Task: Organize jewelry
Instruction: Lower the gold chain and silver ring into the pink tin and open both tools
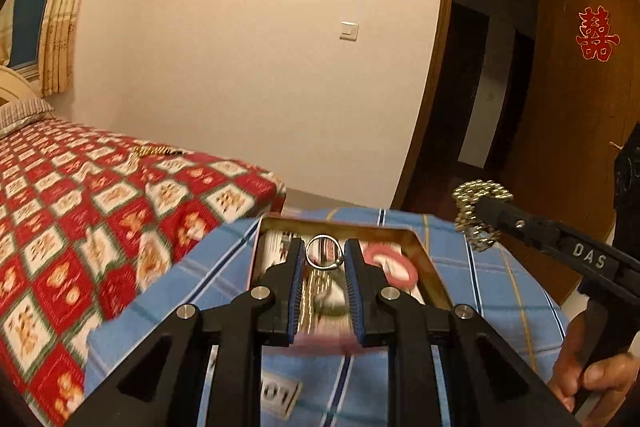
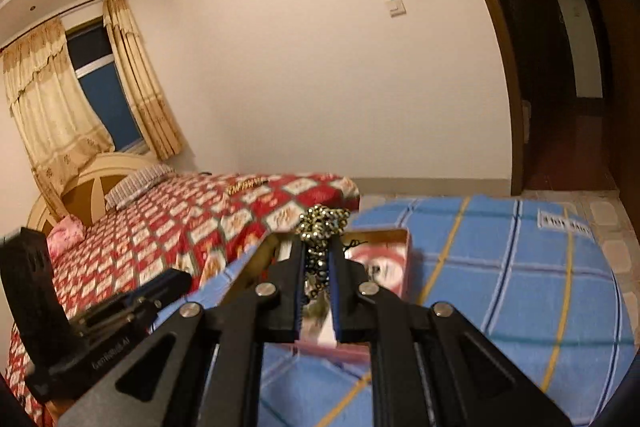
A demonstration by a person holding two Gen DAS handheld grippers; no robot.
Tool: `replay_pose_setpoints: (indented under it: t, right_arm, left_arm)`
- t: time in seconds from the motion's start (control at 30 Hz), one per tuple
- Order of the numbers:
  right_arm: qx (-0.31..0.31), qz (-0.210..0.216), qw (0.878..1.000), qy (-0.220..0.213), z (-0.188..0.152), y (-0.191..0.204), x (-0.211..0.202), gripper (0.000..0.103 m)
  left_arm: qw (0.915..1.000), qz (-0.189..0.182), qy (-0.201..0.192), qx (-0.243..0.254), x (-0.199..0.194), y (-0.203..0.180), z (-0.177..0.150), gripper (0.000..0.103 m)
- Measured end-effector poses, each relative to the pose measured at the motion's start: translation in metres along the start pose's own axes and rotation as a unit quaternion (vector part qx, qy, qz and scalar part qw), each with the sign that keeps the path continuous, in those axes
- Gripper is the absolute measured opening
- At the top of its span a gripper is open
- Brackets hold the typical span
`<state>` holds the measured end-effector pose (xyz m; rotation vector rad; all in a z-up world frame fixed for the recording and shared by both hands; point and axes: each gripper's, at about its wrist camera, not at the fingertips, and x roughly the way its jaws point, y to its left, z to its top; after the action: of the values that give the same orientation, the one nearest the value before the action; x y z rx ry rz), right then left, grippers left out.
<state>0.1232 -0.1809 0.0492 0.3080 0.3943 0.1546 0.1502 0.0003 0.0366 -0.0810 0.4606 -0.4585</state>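
Cream walls and a brown door (image 1: 580, 99) stand behind a bed (image 1: 80, 227) with a red and white checked cover. Just beside the bed is a blue checked cloth (image 2: 500, 267), and an open box (image 1: 420, 255) sits on it. A pink ring-shaped thing (image 1: 394, 265) lies inside the box, over at 3 o'clock.

At 6 o'clock in the left camera's view is the left gripper (image 1: 323, 261). Its jaws are only a little way apart and they pinch a silver ring (image 1: 323, 251) between them. The ring is held up above the box.

The right gripper (image 1: 482, 205) comes in from 4 o'clock, with a hand (image 1: 588, 379) on its handle. Its jaws are almost closed on a bunch of gold and dark beads (image 2: 322, 227). The beads stick out past the tips and hang over the box's edge. More gold jewelry (image 1: 154, 149) lies far back on the bed, at about 10 o'clock.
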Motion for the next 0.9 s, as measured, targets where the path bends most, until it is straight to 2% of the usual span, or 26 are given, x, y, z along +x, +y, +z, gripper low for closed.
replay_pose_setpoints:
  t: [0.17,0.43,0.6,0.9]
  right_arm:
    - [0.023,-0.006,1.0,0.005,0.007,-0.006,0.036,0.013]
    - [0.035,-0.045,0.997,0.049,-0.011,-0.022,0.093,0.013]
    - [0.042,-0.065,0.994,0.083,-0.021,-0.04,0.109,0.013]
    - [0.024,-0.077,0.992,0.099,-0.022,-0.045,0.113,0.013]
  left_arm:
    - [0.9999,0.001,0.01,-0.011,0.041,-0.002,0.014,0.02]
    - [0.9969,0.036,0.07,-0.005,0.109,-0.004,0.011,0.02]
    - [0.9944,0.048,0.094,-0.007,0.126,-0.004,0.007,0.02]
    - [0.9888,0.074,0.13,0.004,0.143,-0.001,-0.007,0.02]
